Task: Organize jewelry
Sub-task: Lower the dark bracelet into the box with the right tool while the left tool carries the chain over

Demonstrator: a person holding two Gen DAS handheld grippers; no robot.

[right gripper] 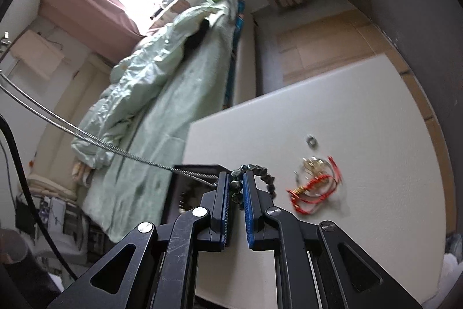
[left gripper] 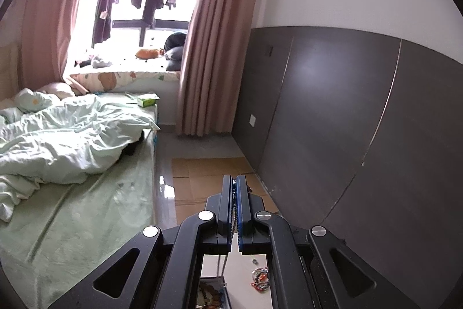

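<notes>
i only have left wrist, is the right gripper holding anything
observer: yes, the right gripper is shut on a dark beaded bracelet; the rest of it loops out past the right finger
operator: where does my chain end up
observer: two strands of silver chain slant down from the frame's left edge to the black box, beside that gripper's left finger
operator: are the beads tangled in the red stuff
observer: no, the red cord bracelets lie on the white table, apart from the beads
</notes>
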